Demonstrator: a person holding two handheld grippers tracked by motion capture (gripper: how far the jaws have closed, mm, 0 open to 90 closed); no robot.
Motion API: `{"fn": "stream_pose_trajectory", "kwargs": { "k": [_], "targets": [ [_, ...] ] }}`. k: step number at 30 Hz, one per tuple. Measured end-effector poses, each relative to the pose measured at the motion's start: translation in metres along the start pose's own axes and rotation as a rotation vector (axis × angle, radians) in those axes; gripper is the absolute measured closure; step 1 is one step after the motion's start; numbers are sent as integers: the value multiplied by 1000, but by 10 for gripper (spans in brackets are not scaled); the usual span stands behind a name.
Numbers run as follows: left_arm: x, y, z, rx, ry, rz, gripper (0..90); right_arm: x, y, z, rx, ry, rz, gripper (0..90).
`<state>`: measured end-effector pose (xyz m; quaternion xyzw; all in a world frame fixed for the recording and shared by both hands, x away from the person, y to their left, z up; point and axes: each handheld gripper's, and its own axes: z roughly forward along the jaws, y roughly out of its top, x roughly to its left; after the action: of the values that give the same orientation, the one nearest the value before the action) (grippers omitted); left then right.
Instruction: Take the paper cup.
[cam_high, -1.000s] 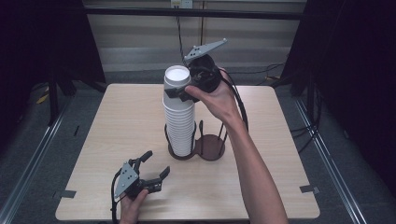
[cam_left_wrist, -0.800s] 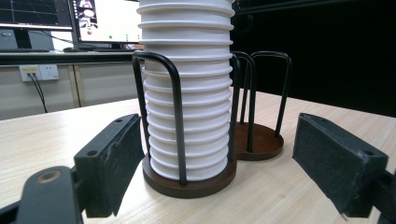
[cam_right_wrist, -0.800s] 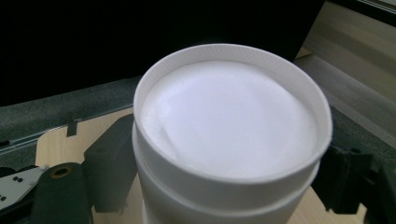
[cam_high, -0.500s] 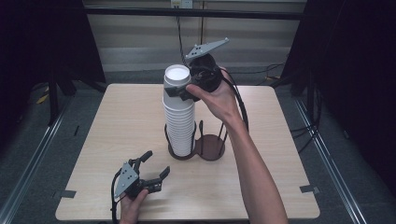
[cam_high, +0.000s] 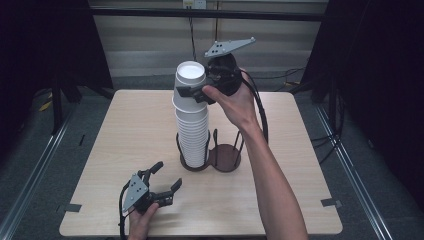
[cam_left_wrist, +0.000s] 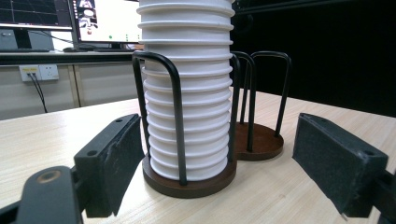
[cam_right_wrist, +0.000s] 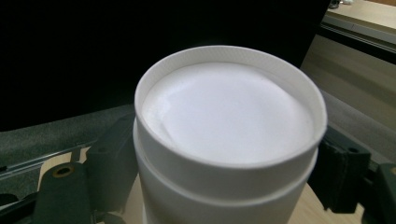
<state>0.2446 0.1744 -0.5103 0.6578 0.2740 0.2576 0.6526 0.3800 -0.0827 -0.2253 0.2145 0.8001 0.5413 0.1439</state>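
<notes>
- Your right gripper (cam_high: 192, 93) sits at the top of a tall stack of white paper cups (cam_high: 192, 132), its jaws closed against the sides of the uppermost cup (cam_high: 191, 80) (upside down, its flat white base facing up).
- In the right gripper view, that top cup (cam_right_wrist: 229, 130) stands between the two black pads, one pressed to each side of its wall.
- The stack stands in the left ring of a dark two-place wire holder (cam_high: 210, 152) near the middle of the wooden table (cam_high: 120, 130); the holder's right ring (cam_high: 225, 156) has no cups in it.
- Your left gripper (cam_high: 162, 181) rests low on the table near its front edge, well apart from the stack, jaws spread wide and holding nothing.
- In the left gripper view, the two pads frame the lower cups (cam_left_wrist: 189, 116) and the holder's black wire loops (cam_left_wrist: 175, 116) on their round brown base (cam_left_wrist: 187, 184).
</notes>
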Motion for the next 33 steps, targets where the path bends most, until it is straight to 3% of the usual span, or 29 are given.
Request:
{"fn": "stream_pose_trajectory", "kwargs": {
  "k": [4, 5, 7, 33],
  "targets": [
    [1, 0, 0, 3, 4, 14, 159, 0, 0, -2, -17, 2, 5, 209],
    [0, 0, 0, 0, 0, 0, 159, 0, 0, -3, -22, 2, 6, 210],
    [1, 0, 0, 3, 3, 13, 159, 0, 1, -4, -33, 4, 7, 210],
    [0, 0, 0, 0, 0, 1, 158, -1, 2, -20, -148, -3, 34, 218]
  ]
}}
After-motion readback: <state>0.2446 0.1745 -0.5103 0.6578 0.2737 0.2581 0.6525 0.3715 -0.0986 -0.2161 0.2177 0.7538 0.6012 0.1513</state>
